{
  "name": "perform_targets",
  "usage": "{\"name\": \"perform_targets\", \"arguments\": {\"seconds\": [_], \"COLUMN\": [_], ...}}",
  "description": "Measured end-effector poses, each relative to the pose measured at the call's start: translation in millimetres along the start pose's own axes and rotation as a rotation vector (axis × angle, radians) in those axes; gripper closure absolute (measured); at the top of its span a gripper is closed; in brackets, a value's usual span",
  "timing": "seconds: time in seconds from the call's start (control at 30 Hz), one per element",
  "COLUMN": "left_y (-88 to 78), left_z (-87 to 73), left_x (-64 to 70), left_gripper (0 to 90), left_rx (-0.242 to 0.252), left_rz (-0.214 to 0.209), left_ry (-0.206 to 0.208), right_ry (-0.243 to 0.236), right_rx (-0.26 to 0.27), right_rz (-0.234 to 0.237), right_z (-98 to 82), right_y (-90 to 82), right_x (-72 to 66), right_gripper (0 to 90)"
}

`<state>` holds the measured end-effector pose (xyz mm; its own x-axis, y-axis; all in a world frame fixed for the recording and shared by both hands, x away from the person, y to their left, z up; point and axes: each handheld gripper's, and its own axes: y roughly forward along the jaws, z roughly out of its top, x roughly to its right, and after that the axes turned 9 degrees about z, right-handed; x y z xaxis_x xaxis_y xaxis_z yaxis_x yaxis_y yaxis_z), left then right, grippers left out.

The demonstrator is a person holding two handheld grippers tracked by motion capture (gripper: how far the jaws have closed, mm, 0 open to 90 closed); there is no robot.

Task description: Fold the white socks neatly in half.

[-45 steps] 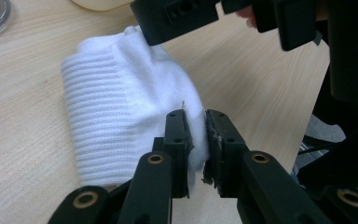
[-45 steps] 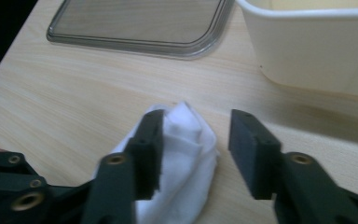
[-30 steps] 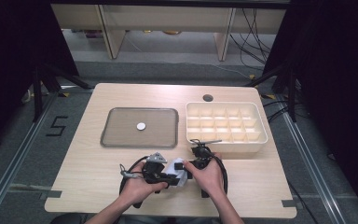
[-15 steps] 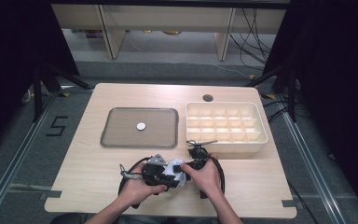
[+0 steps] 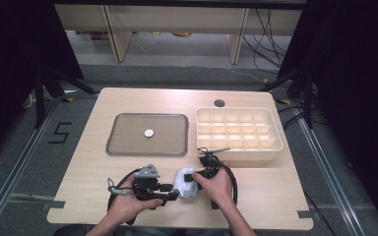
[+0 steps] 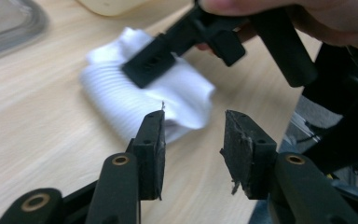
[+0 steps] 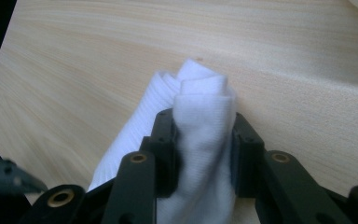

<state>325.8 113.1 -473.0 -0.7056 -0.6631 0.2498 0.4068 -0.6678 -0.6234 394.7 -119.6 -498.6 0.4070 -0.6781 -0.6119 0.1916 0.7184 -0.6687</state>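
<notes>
While I watch: white cloth (image 7: 200,112) bunched on table (image 5: 128,206).
Right gripper (image 7: 204,140): jaws just closing, pinching cloth.
Left gripper (image 6: 193,140): jaws just opening, spread, nothing between.

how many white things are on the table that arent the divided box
2: a small round white disc in the middle of the grey rectangular tray, and a folded white ribbed cloth near the table's front edge, pinched between the right gripper's jaws. None seem hidden.

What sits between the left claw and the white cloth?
Nothing but bare table. In the left gripper view the left claw, jaws just opened and empty, stands short of the cloth, which the right claw pinches.
</notes>
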Motion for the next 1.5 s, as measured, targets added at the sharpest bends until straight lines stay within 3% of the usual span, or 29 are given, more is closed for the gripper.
{"name": "perform_targets", "arguments": {"seconds": [0.1,0.2,0.27,0.57,0.67,0.8,1.0,1.13,1.37,1.4,1.43,1.5], "left_y": [-3.0,-3.0,-1.1,3.3,2.6,3.4,5.4,7.1,8.2,8.1,7.7,6.5], "left_z": [-2.7,-6.6,-9.2,-16.8,-18.9,-21.2,-23.0,-23.0,-22.4,-22.8,-23.1,-23.6], "left_x": [-10.9,-21.8,-28.6,-43.4,-46.2,-48.8,-50.3,-51.8,-51.2,-51.1,-51.3,-52.0], "left_gripper": [57.4,56.5,55.0,49.8,49.2,48.6,48.2,47.8,47.3,47.3,47.3,47.2], "left_rx": [0.023,0.055,0.078,0.196,0.201,0.218,0.228,0.236,0.248,0.25,0.251,0.253], "left_rz": [0.021,0.092,0.112,0.225,0.246,0.257,0.267,0.263,0.266,0.262,0.26,0.267], "left_ry": [-0.027,-0.044,-0.058,-0.095,-0.104,-0.111,-0.114,-0.112,-0.108,-0.107,-0.106,-0.108], "right_ry": [0.0,0.003,-0.005,-0.011,-0.027,-0.007,-0.055,-0.042,-0.065,-0.04,-0.074,-0.068], "right_rx": [0.003,0.01,0.015,0.052,0.081,0.1,0.152,0.191,0.259,0.265,0.278,0.288], "right_rz": [0.015,0.013,0.013,0.04,0.043,0.049,0.034,0.035,0.027,0.029,0.026,0.027], "right_z": [-0.4,-0.9,-1.3,-4.4,-6.3,-8.0,-6.6,-5.8,-4.2,-4.1,-3.3,-2.6], "right_y": [-0.2,-0.5,-0.8,-5.8,-8.6,-11.7,-23.9,-32.8,-54.5,-57.0,-60.5,-62.4], "right_x": [0.2,1.0,1.4,0.5,-1.8,-7.1,-11.8,-14.3,-14.4,-16.0,-13.1,-13.5], "right_gripper": [69.8,70.9,71.6,73.0,73.0,73.0,73.0,73.0,72.9,72.9,72.9,72.8]}}
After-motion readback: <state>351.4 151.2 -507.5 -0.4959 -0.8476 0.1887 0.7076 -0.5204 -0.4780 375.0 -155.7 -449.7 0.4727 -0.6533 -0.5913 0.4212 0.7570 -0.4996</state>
